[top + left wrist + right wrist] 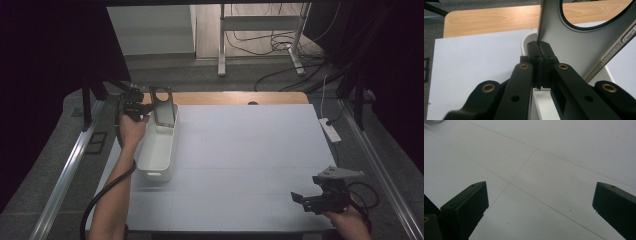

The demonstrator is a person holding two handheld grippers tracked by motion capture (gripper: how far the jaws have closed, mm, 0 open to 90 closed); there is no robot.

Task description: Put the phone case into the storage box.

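Phone case held upright over the bin

Left gripper (145, 107) clamps the grey case (163, 106) by its edge to lower it into the white bin (157, 155); right gripper (305, 199) waits with jaws apart

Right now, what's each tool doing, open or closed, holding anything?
Left tool: closed on the grey plate over the white bin.
Right tool: open, holding nothing.

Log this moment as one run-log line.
left gripper: shut on grey plate, plate upright over white bin | right gripper: open, empty, above table
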